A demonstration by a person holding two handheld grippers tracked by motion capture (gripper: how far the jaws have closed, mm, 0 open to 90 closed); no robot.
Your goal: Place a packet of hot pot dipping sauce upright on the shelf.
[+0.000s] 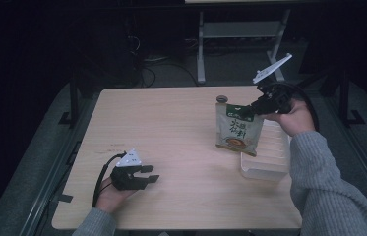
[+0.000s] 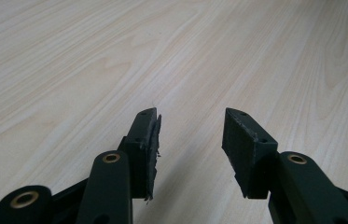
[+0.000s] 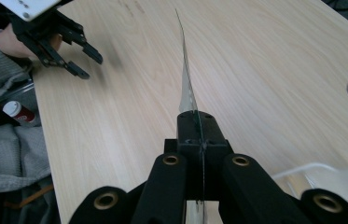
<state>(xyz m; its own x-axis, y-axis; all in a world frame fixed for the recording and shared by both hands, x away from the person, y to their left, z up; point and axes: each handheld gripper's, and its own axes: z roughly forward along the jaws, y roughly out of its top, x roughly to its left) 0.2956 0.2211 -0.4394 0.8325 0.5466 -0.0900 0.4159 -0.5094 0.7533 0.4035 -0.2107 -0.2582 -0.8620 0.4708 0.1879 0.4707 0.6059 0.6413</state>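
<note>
My right gripper (image 1: 256, 109) is clenched on the top edge of the green-and-white snack pouch (image 1: 238, 131), pinching its thin seal flat between the pads, as the right gripper view shows edge-on (image 3: 186, 88). The pouch hangs upright from that grip, its lower end over the near-left corner of the clear plastic tray (image 1: 269, 162) at the table's right side. My left gripper (image 1: 150, 176) rests low over the bare wooden table (image 1: 171, 128), well to the left of the pouch and nearer to me, its jaws released with nothing between them (image 2: 190, 140).
</note>
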